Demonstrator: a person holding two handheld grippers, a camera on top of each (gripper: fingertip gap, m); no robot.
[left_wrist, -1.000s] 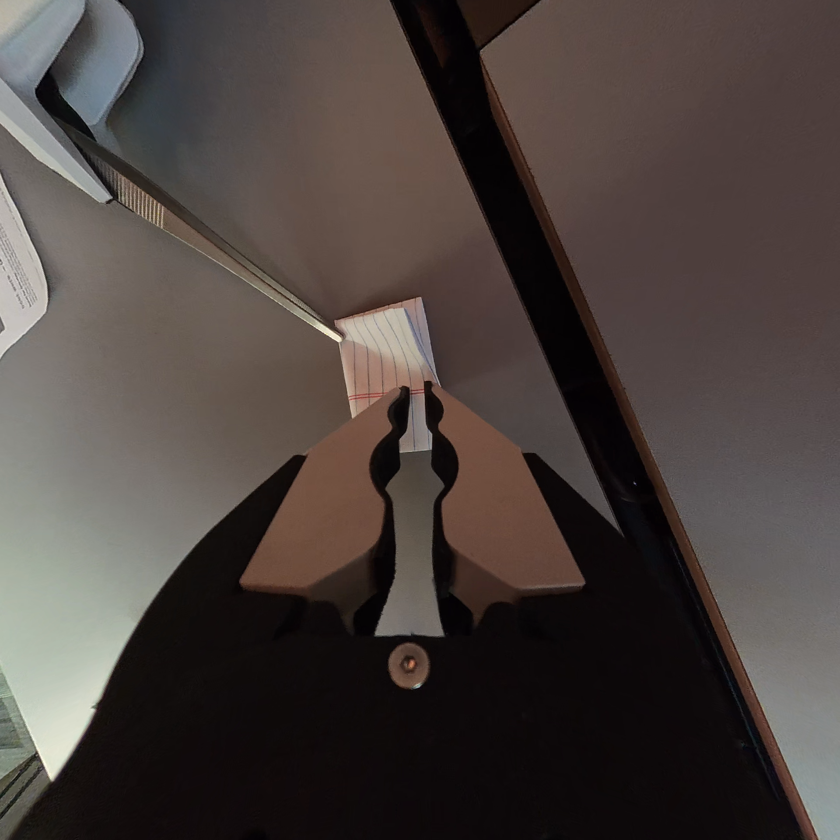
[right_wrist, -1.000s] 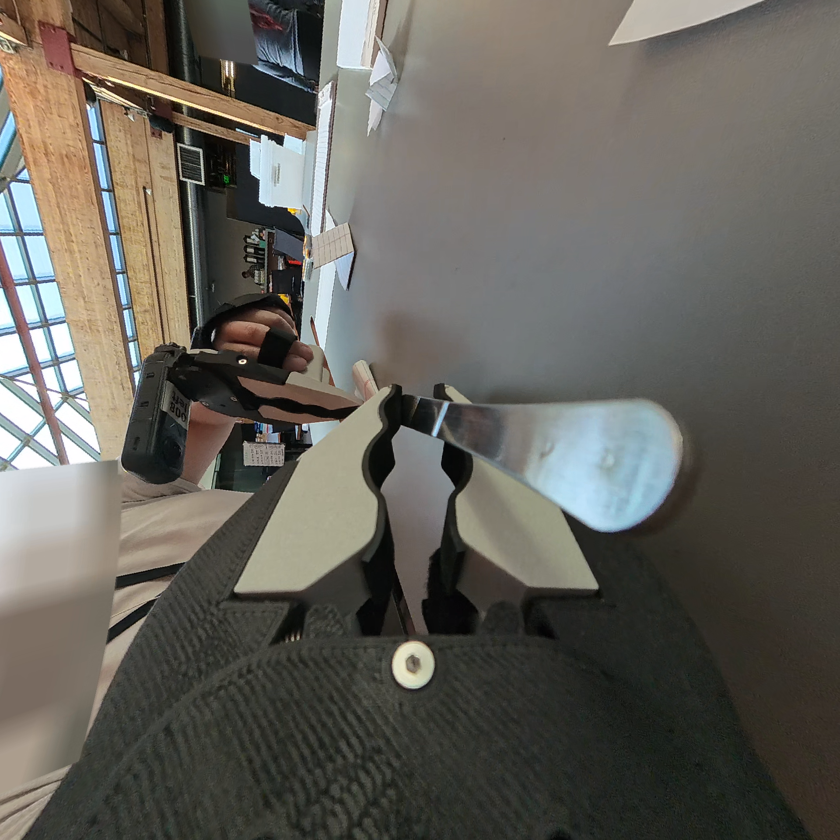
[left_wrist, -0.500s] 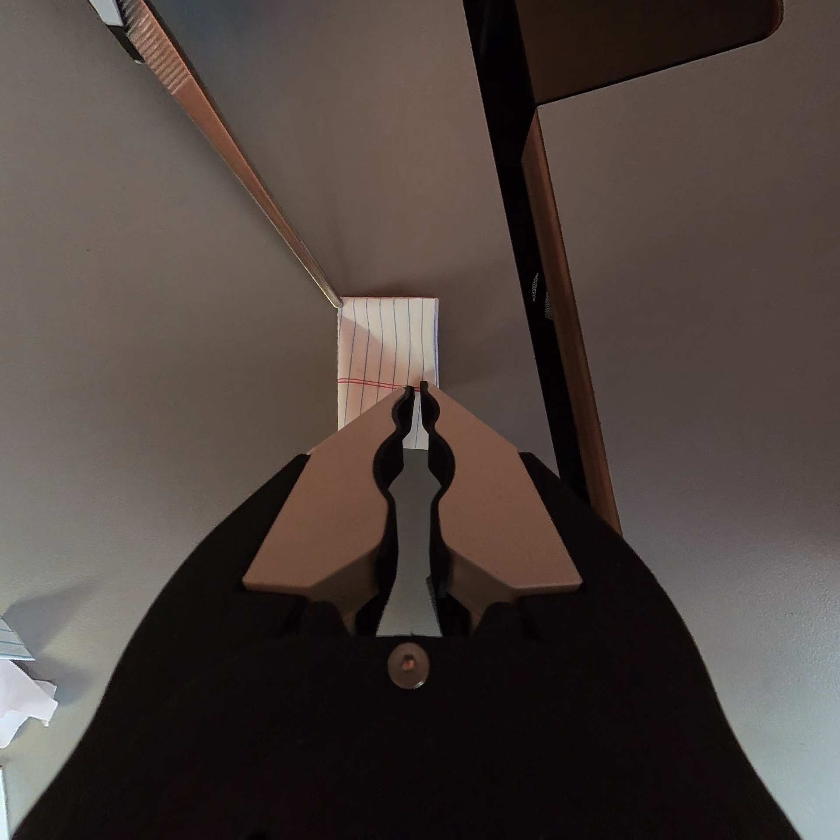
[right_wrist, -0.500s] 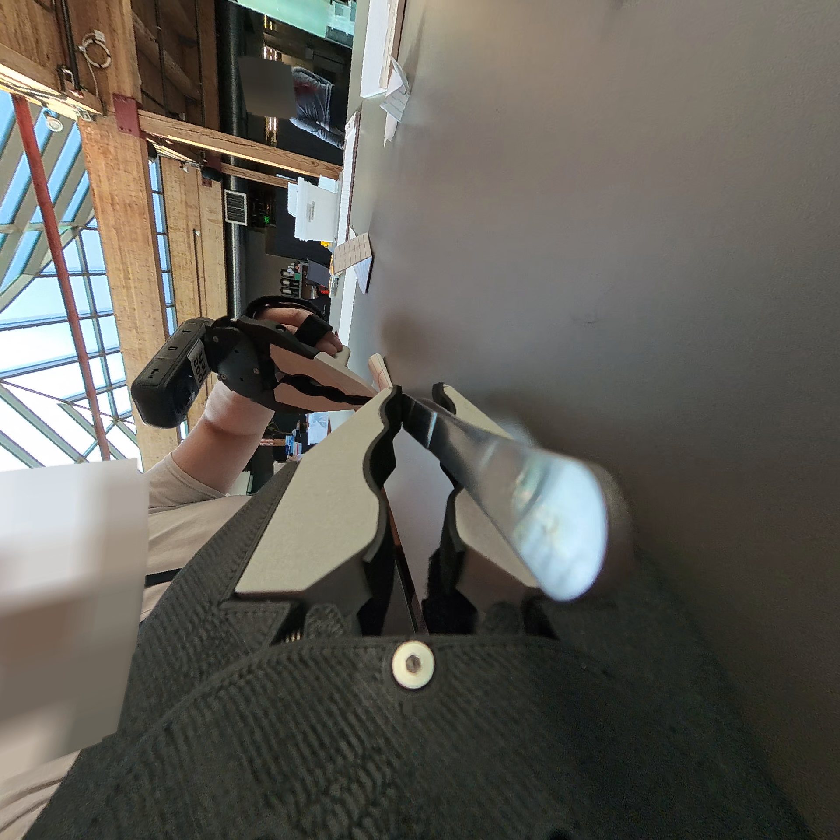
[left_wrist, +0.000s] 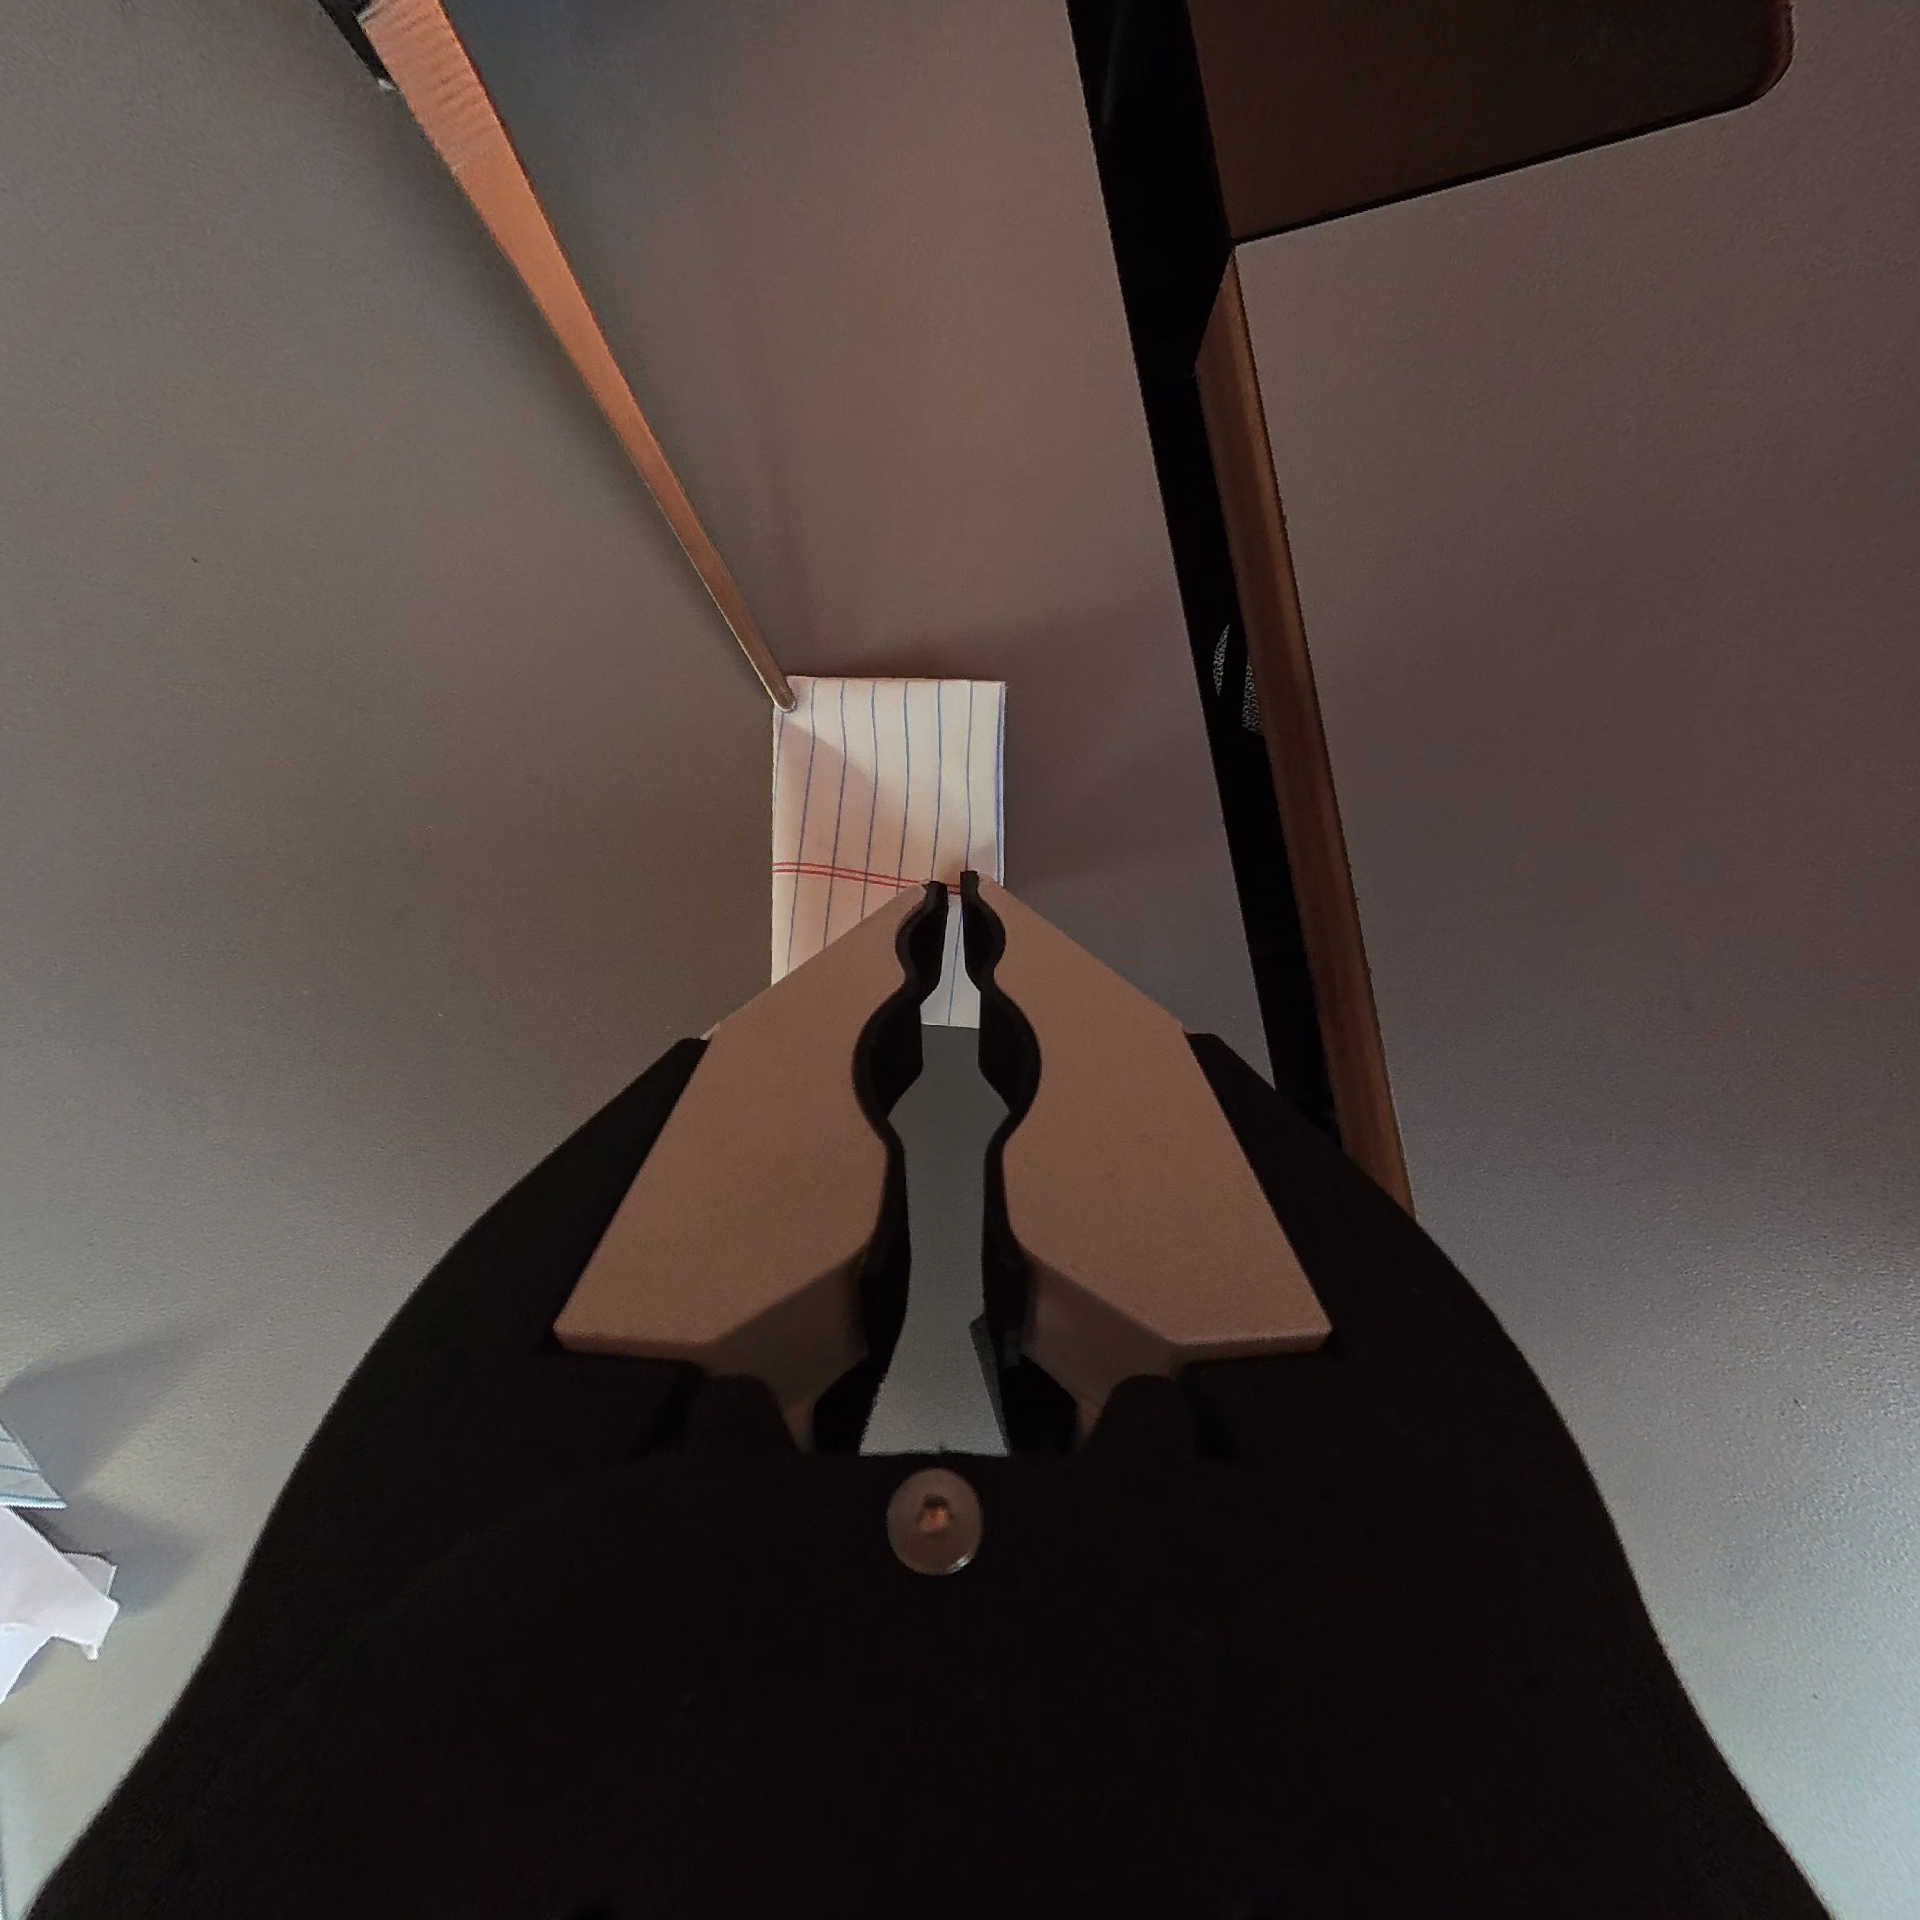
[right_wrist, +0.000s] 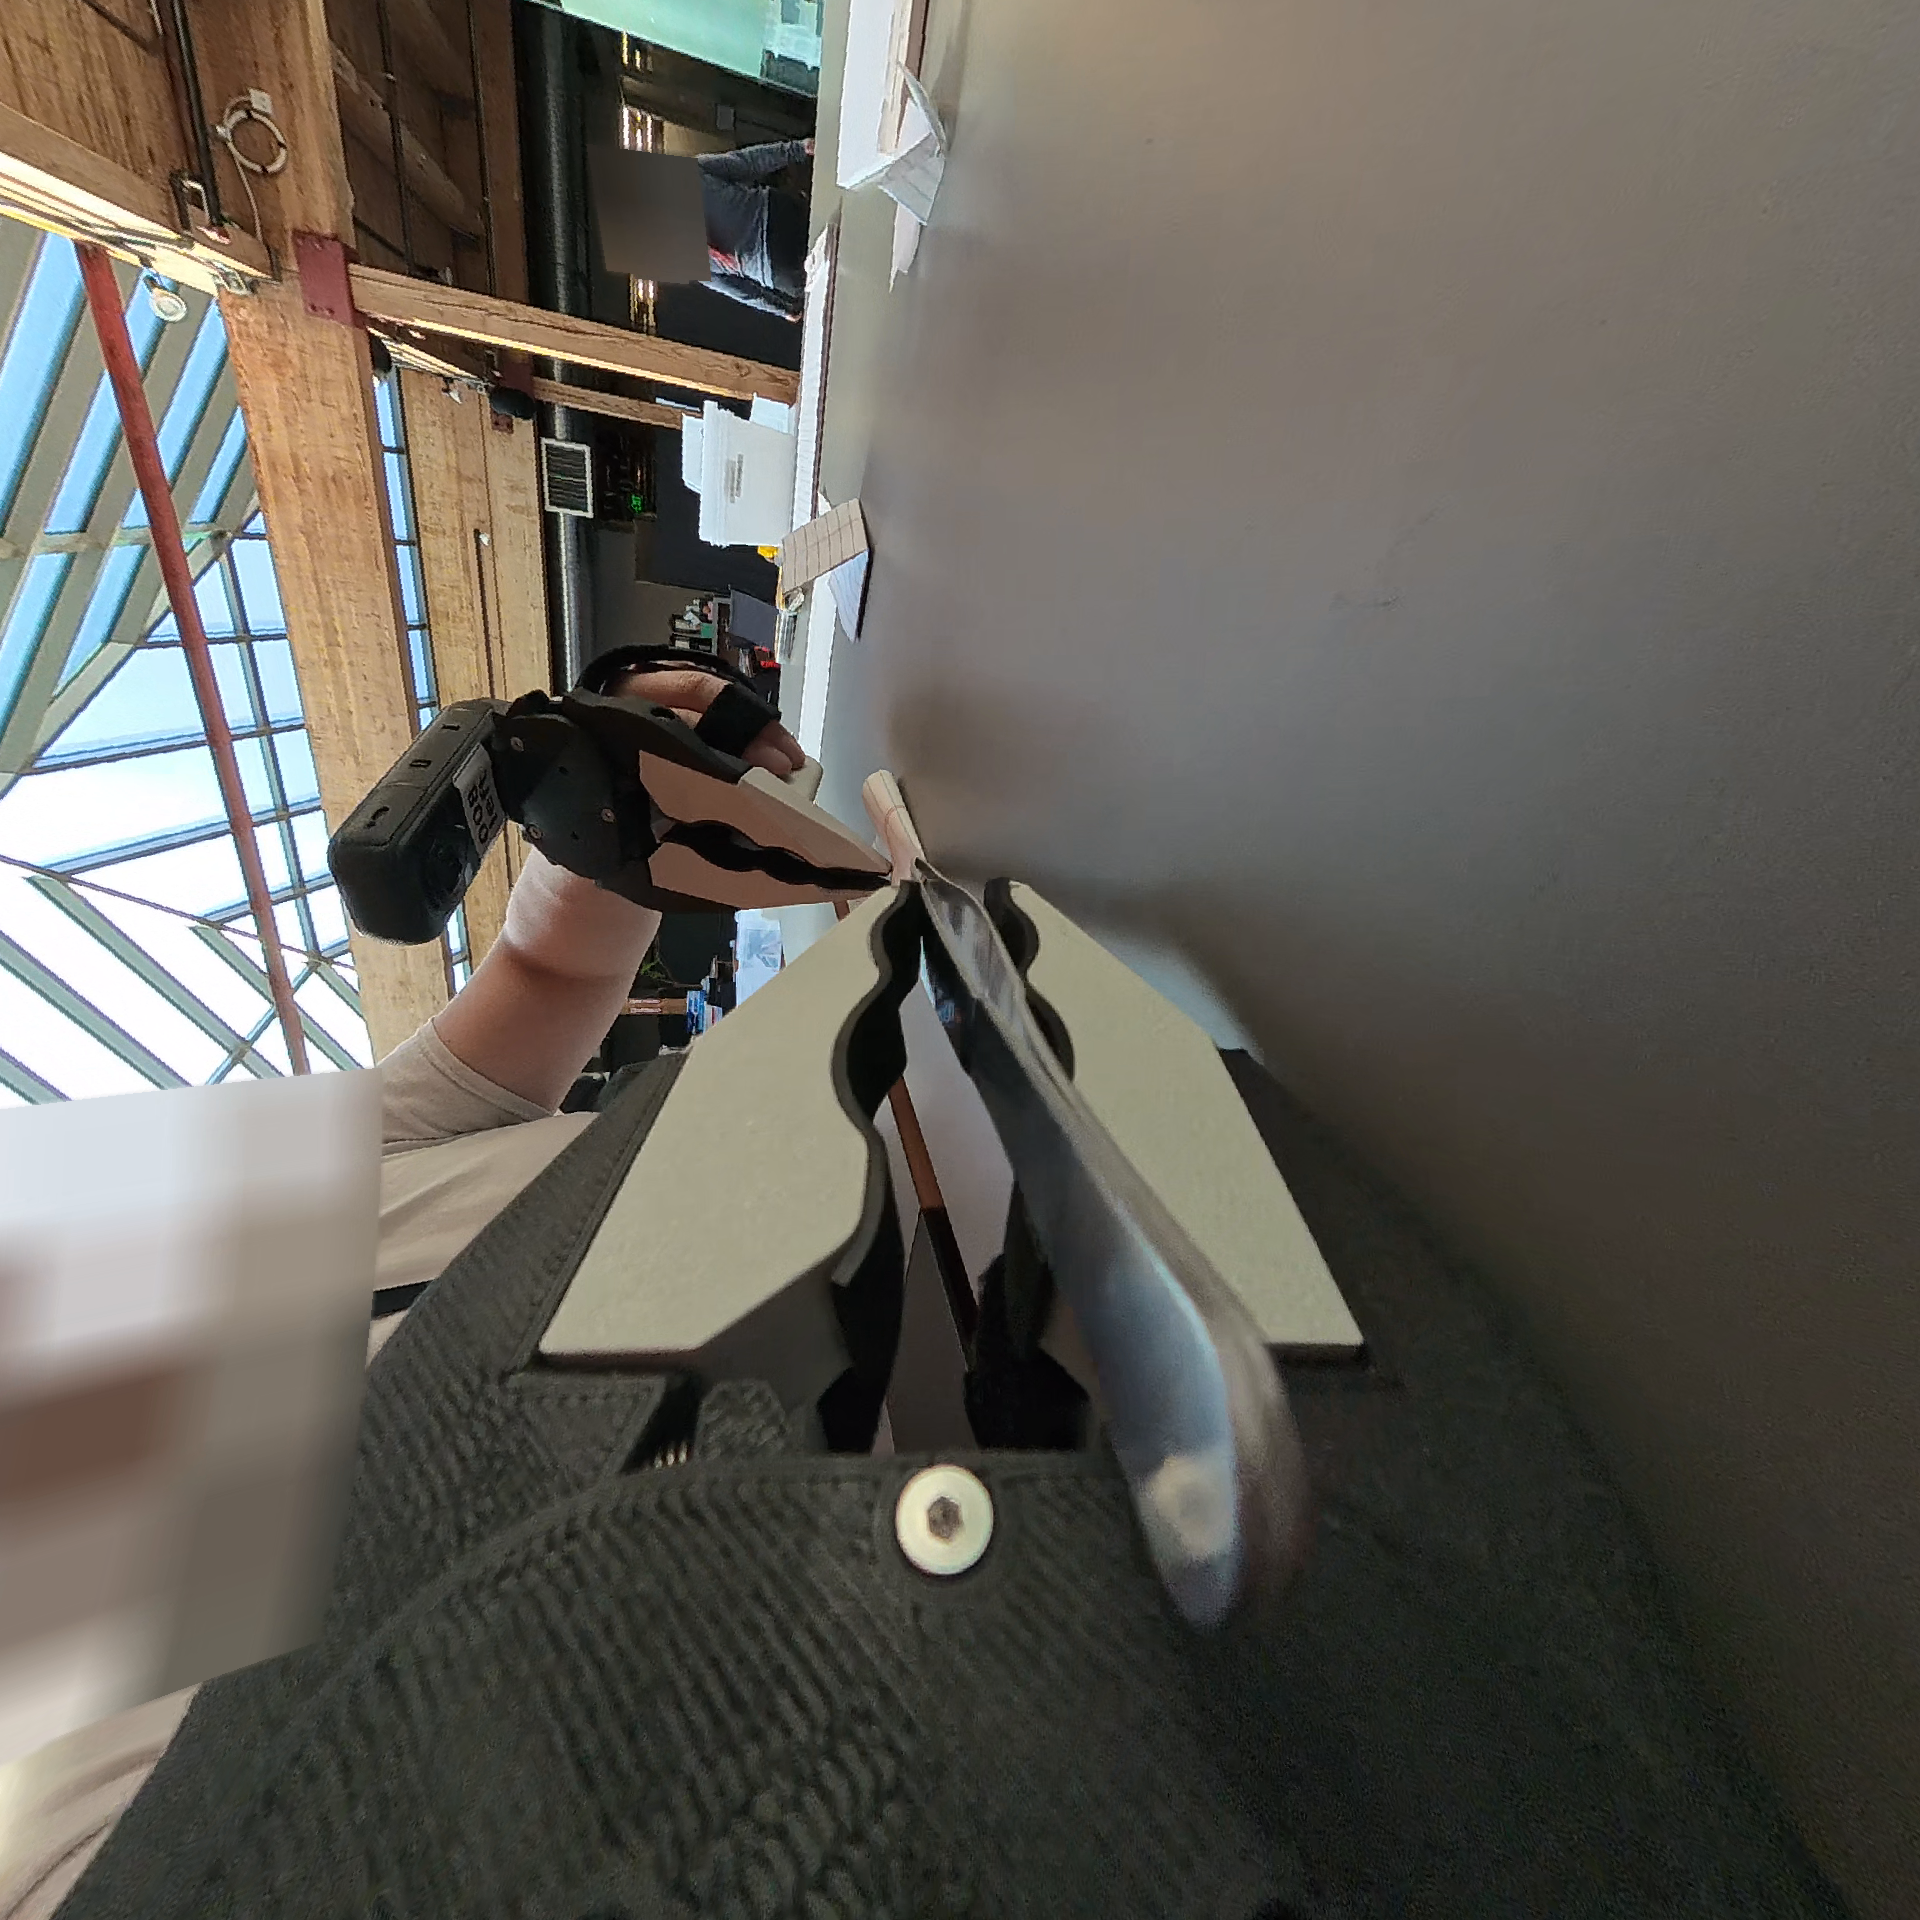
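Note:
A folded piece of lined white paper (left_wrist: 888, 800) lies on the grey table (left_wrist: 312, 831). My left gripper (left_wrist: 948, 883) is shut on its near edge. It also shows in the right wrist view (right_wrist: 727, 821), held by a hand, with the paper (right_wrist: 891, 821) at its tip. My right gripper (right_wrist: 956, 894) is shut on long metal tweezers (right_wrist: 1101, 1195). Their rounded rear end points back toward the camera. In the left wrist view the tweezers (left_wrist: 582, 343) slant in from the upper left. Their tip touches the paper's far left corner.
A black gap (left_wrist: 1164, 520) and a wood-edged tabletop (left_wrist: 1288, 831) run along the right of the paper. Crumpled white paper (left_wrist: 42, 1621) lies at the lower left. More folded papers (right_wrist: 831, 561) sit farther along the table. Wooden beams and windows stand behind. The left gripper's tips are roughly 15 centimetres from the right gripper's.
The tweezers have swung steeper, and their rear end has moved down toward the right camera. Their tip stays at the paper's corner. The left gripper has turned and still holds the paper.

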